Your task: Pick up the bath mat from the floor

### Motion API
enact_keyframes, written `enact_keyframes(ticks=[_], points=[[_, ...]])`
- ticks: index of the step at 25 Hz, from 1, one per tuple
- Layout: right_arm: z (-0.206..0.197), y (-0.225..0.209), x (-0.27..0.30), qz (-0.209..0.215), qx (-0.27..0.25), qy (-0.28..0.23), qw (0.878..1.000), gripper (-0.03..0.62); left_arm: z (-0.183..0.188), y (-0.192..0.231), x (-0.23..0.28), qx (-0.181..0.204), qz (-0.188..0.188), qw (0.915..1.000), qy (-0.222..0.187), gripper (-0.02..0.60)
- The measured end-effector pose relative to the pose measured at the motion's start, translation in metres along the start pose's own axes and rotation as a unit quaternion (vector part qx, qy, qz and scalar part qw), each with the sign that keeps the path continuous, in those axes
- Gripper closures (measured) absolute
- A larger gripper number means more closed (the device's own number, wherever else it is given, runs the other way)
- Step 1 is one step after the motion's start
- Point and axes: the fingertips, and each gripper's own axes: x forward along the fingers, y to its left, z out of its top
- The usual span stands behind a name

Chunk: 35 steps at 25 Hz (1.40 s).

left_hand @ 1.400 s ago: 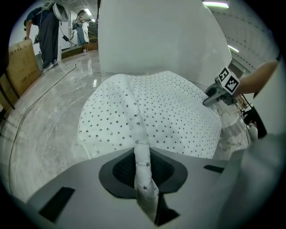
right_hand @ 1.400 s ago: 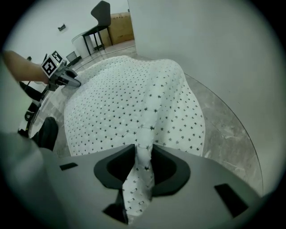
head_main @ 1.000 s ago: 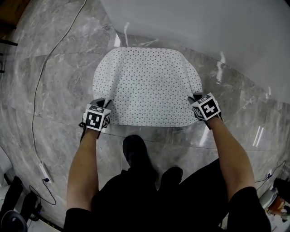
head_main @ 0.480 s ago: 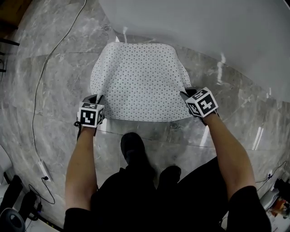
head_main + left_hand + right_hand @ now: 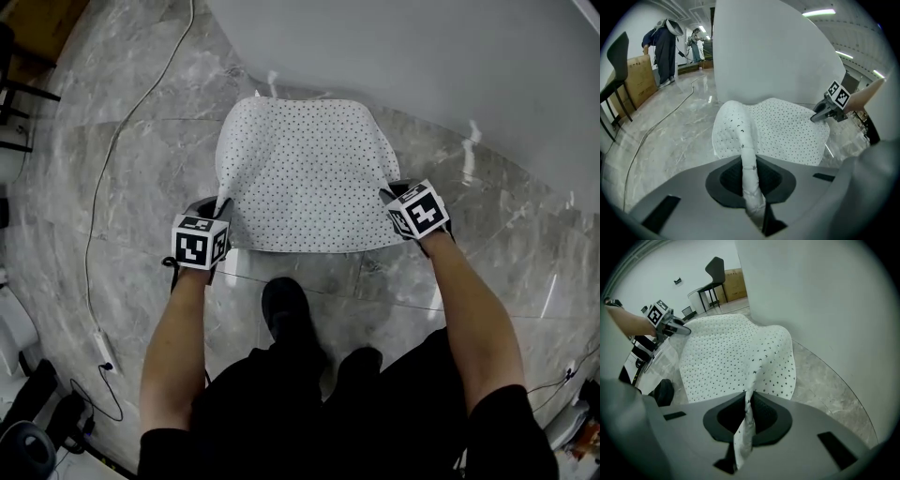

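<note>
On the grey marble floor [image 5: 141, 169], my left gripper [image 5: 219, 206] and right gripper [image 5: 387, 196] each pinch a near corner of the dotted bath mat [image 5: 305, 169], near edge raised, far edge apparently not yet clear.

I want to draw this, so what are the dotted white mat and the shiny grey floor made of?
The white mat with small dark dots looks like soft, thin, matte rubber or foam: it droops and pinches into folds. The grey veined floor looks like polished marble or tile: glossy reflections.
</note>
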Motion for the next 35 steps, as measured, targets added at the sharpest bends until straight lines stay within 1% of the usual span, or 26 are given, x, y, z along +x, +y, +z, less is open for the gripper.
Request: enact_keyframes(ticks=[3,6,10,13,16,20,23,25,27,29,30,32,33,35], points=[[0.009,0.0,0.001,-0.005,0.0,-0.003,1.0,0.553,0.017,-0.002,-0.012,-0.002,0.0,0.9999,-0.013,0.538],[0.02,-0.002,-0.003,-0.008,0.006,-0.017,1.0,0.553,0.026,-0.005,-0.017,-0.006,-0.002,0.9997,-0.023,0.538],[0.032,-0.005,-0.009,-0.003,0.032,-0.045,0.998,0.554,0.037,-0.011,-0.018,-0.007,-0.009,0.9995,-0.029,0.538],[0.046,-0.001,-0.019,0.007,0.044,-0.064,0.997,0.554,0.046,-0.02,-0.022,0.0,-0.018,0.9994,-0.031,0.54],[0.068,0.003,-0.031,0.021,0.049,-0.096,0.994,0.555,0.058,-0.022,-0.027,0.005,-0.018,0.9993,-0.032,0.539],[0.085,0.012,-0.041,0.038,0.057,-0.126,0.99,0.555,0.071,-0.021,-0.027,0.0,-0.018,0.999,-0.042,0.54],[0.091,0.019,-0.05,0.052,0.06,-0.138,0.987,0.556,0.072,-0.02,-0.026,-0.009,-0.018,0.9988,-0.046,0.54],[0.095,0.023,-0.061,0.056,0.072,-0.151,0.984,0.556,0.069,-0.02,-0.028,-0.012,-0.012,0.999,-0.042,0.54],[0.095,0.027,-0.075,0.044,0.093,-0.161,0.981,0.556,0.067,-0.022,-0.039,-0.017,-0.003,0.9992,-0.037,0.54],[0.096,0.028,-0.096,0.014,0.106,-0.168,0.98,0.556,0.073,-0.029,-0.059,-0.039,0.002,0.9985,-0.038,0.54],[0.095,0.029,-0.109,-0.004,0.099,-0.167,0.981,0.556,0.079,-0.034,-0.074,-0.052,0.003,0.998,-0.036,0.54],[0.09,0.038,-0.135,-0.031,0.065,-0.146,0.987,0.556,0.094,-0.044,-0.106,-0.067,0.004,0.9974,-0.027,0.54],[0.087,0.046,-0.148,-0.035,0.052,-0.131,0.989,0.556,0.101,-0.047,-0.122,-0.07,0.004,0.9973,-0.023,0.54],[0.087,0.06,-0.178,-0.029,0.052,-0.108,0.992,0.556,0.114,-0.052,-0.153,-0.075,0.002,0.9971,-0.016,0.54]])
